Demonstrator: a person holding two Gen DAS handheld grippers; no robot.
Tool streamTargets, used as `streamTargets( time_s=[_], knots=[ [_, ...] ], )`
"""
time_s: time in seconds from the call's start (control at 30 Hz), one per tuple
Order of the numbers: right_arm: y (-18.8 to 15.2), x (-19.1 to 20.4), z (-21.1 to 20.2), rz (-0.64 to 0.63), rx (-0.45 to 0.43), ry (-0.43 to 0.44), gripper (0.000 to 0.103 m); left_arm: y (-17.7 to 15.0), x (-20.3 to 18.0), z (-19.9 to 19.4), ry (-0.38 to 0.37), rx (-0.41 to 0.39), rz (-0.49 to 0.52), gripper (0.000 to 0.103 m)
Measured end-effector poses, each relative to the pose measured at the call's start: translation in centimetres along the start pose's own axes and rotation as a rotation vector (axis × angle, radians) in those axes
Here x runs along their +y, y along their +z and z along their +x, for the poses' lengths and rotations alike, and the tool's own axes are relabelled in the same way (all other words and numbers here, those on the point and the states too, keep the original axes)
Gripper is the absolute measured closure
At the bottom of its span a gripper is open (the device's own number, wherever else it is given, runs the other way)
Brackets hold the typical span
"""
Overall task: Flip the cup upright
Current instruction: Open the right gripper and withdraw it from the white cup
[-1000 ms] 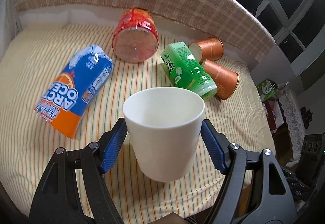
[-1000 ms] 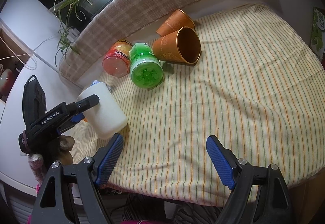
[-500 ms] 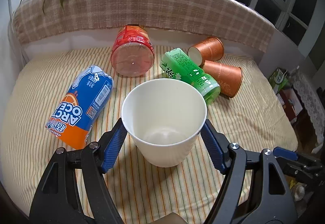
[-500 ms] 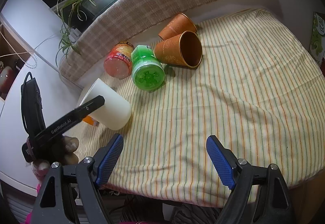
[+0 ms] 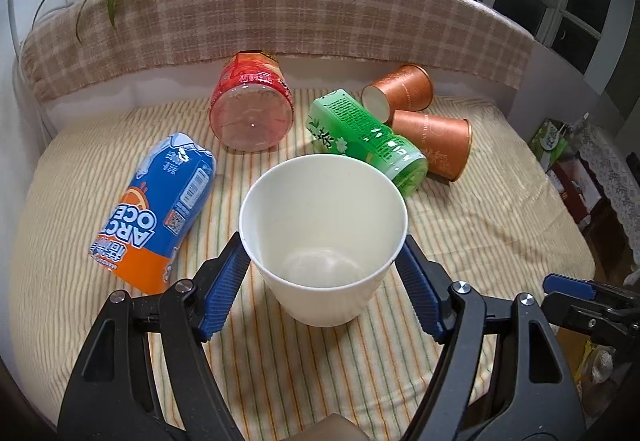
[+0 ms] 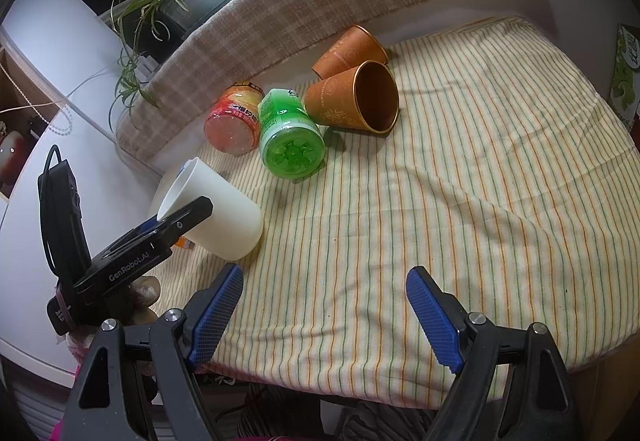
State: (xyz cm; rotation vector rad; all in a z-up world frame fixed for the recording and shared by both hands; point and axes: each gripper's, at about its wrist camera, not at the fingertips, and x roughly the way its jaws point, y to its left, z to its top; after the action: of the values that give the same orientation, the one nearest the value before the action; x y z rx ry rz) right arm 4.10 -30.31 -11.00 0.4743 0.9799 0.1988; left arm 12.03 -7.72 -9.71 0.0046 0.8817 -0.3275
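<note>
Nearest in the left wrist view, the left gripper point(image 5: 323, 265) has its blue pads closed against both sides of the white cup point(image 5: 324, 237), just under the rim, mouth up. In the right wrist view the cup point(image 6: 212, 213) looks tilted, its base at or just above the striped cloth point(image 6: 460, 201); contact cannot be told. The turn seems mostly done, with levelling, setting down and letting go left. The right gripper point(image 6: 325, 317) stands wide open over bare cloth, holding nothing. Further off lie a blue bottle point(image 5: 156, 209) at ten o'clock, a red jar point(image 5: 252, 107) at twelve, a green bottle point(image 5: 366, 141) and two orange cups point(image 5: 432, 145) at one o'clock
</note>
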Motion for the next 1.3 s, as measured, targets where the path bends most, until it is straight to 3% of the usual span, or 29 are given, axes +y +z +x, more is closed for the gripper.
streamTargets(
  time_s=[0.5,0.7,0.87,1.03,1.17,1.3],
  knots=[
    [-0.3,1.4,-0.7,-0.058,-0.039,-0.012,0.017,-0.7,0.7,-1.3,-0.075,0.003,-0.038,0.015],
    [-0.4,3.4,-1.9,-0.134,-0.116,-0.034,0.017,-1.9,1.8,-2.9,-0.065,-0.018,-0.052,0.015],
    [-0.5,5.2,-3.1,-0.207,-0.206,-0.075,0.016,-2.9,2.3,-5.5,-0.02,-0.096,-0.049,0.015],
    [-0.9,7.3,-4.1,-0.291,-0.303,-0.137,0.013,-3.4,2.4,-9.2,0.043,-0.238,-0.063,0.014],
    [-1.4,8.8,-4.6,-0.356,-0.362,-0.176,0.005,-3.4,2.0,-11.4,0.093,-0.332,-0.052,0.001],
    [-1.7,9.5,-4.8,-0.386,-0.4,-0.197,0.0,-3.4,1.7,-12.8,0.124,-0.385,-0.039,0.001]
  ],
)
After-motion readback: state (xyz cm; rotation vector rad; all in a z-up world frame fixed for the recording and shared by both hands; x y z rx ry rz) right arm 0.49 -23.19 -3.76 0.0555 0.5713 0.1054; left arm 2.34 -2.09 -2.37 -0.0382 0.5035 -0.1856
